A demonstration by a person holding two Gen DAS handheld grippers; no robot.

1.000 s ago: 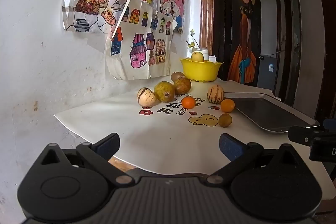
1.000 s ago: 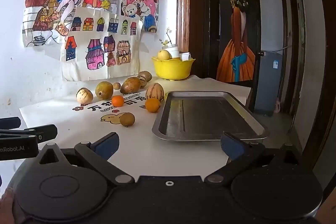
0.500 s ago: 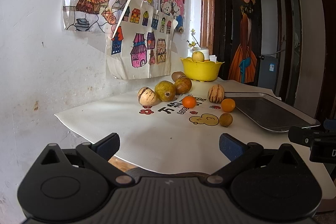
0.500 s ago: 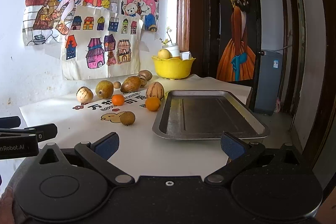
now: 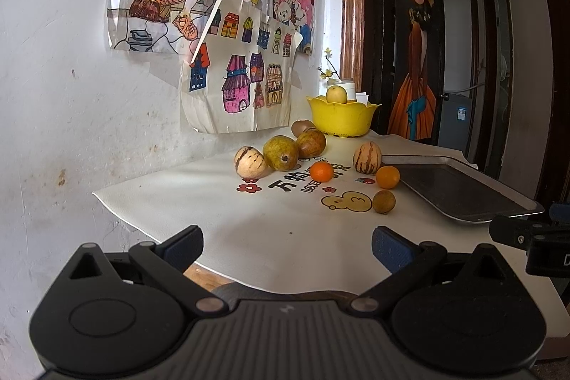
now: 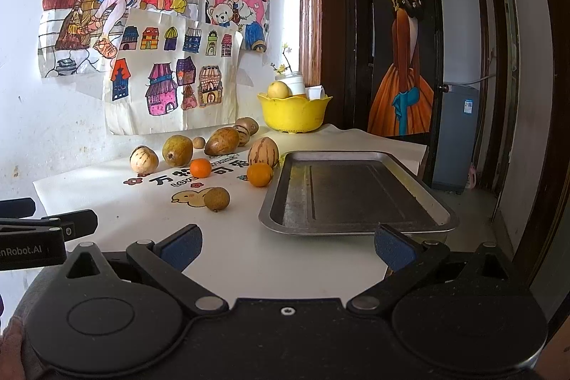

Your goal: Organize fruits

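Observation:
Several fruits lie on a white table mat [image 5: 213,216]: a striped pale melon [image 5: 249,162], a green pear [image 5: 280,152], a brown pear [image 5: 311,144], a small orange [image 5: 321,172], a second striped melon [image 5: 367,158], another orange [image 5: 387,177] and a brown round fruit [image 5: 384,202]. An empty metal tray [image 6: 349,193] sits right of them. My left gripper [image 5: 286,246] is open over the mat's near edge, holding nothing. My right gripper [image 6: 286,246] is open too, in front of the tray's near rim.
A yellow bowl [image 6: 293,113] with a pale fruit [image 6: 278,89] and a white jar stands at the back by the wall. Drawings hang on the wall to the left. A dark door and a doorway lie right of the table's edge.
Both grippers have edged slightly forward toward the fruits and tray. Nothing has been gripped or moved on the table.

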